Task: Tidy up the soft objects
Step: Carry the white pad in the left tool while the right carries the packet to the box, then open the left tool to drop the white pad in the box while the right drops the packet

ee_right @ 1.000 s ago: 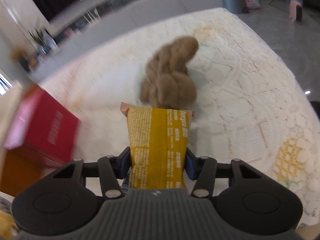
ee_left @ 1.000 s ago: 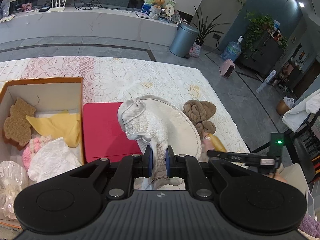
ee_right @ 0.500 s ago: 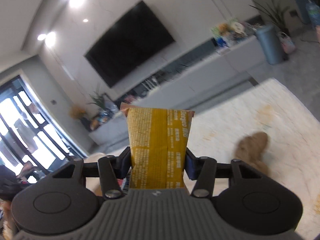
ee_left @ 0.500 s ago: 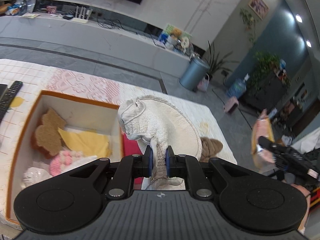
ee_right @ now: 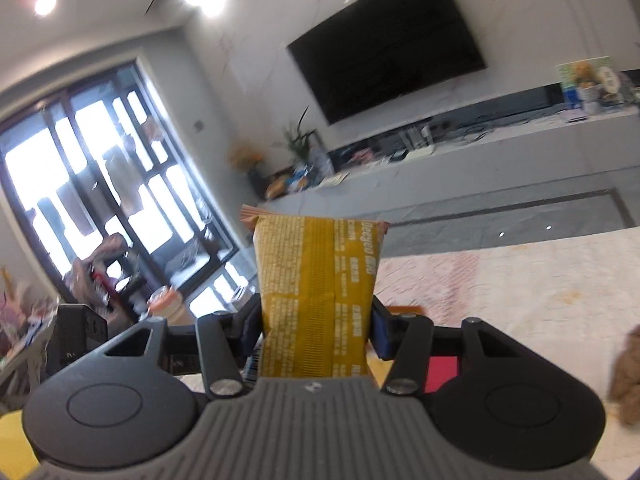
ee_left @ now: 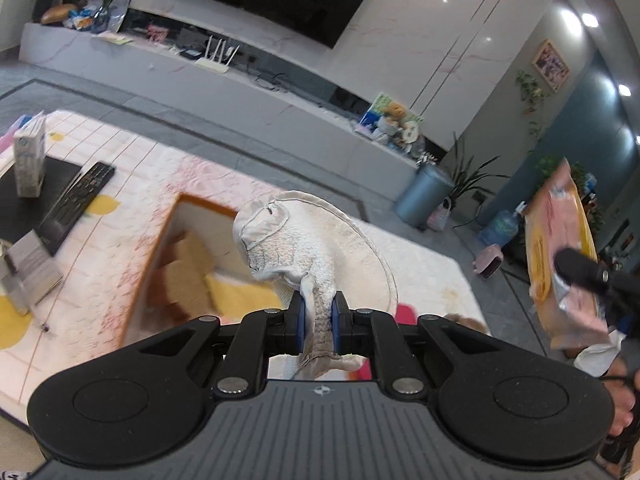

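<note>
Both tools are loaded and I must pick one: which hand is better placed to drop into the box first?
Probably left: its tool holds the white sun hat just above the open box; the right tool's view shows mainly room.

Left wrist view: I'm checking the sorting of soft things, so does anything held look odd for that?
The left hand-held gripper pinches a white hat, which fits. The right hand-held gripper clamps a yellow snack packet, printed crinkly foil rather than fabric, so it looks out of place. Nothing seems spilled or torn.
</note>
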Action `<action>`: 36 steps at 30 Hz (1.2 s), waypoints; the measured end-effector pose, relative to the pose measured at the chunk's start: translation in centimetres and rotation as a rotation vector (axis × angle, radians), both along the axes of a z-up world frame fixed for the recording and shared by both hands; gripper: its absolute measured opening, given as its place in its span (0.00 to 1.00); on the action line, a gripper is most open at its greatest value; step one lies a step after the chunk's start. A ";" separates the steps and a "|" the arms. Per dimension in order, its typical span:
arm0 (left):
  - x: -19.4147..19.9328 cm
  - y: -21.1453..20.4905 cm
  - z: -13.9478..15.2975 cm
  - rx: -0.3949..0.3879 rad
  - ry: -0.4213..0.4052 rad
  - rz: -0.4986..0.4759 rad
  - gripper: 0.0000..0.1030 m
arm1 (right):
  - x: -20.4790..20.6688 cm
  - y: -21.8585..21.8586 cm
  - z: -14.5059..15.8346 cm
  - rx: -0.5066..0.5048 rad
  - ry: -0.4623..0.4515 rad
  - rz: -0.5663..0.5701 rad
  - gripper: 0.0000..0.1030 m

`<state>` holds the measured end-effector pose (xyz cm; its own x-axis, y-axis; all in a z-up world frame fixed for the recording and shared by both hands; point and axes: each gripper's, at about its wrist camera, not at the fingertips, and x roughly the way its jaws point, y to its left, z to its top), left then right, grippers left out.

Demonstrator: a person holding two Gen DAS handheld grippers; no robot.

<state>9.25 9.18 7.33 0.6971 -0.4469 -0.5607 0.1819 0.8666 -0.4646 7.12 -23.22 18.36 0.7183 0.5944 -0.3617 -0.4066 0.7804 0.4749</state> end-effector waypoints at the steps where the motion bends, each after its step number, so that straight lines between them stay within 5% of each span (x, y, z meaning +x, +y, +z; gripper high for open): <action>1: 0.1 0.4 -0.6 -0.003 0.014 -0.001 0.14 | 0.5 1.2 -0.3 -0.016 0.010 0.011 0.51; 9: 3.0 2.2 -5.5 -0.110 0.069 0.043 0.13 | 5.6 7.7 -3.2 -0.111 0.117 0.076 0.51; 21: 7.3 -1.6 -8.3 0.065 0.098 0.079 0.21 | 9.6 10.0 -4.9 -0.255 0.154 0.020 0.51; 22: 7.4 -1.5 -8.5 0.066 0.101 0.096 0.27 | 9.8 10.0 -5.1 -0.260 0.160 0.014 0.51; 25: 7.2 -1.3 -8.3 0.104 0.103 0.132 0.77 | 10.0 10.1 -5.6 -0.264 0.175 0.010 0.51; 26: 6.8 -1.2 -7.9 0.116 0.075 0.154 0.83 | 10.0 10.2 -5.8 -0.267 0.178 0.013 0.51; 29: 4.9 -1.1 -6.3 0.155 -0.051 0.210 0.87 | 9.8 10.2 -6.1 -0.285 0.185 0.009 0.51; 31: 3.8 -0.6 -5.3 0.116 -0.111 0.214 0.92 | 9.8 9.9 -6.2 -0.289 0.189 0.000 0.51; 36: 2.9 1.0 -4.1 0.045 -0.132 0.241 0.93 | 9.3 9.3 -6.0 -0.293 0.187 -0.019 0.51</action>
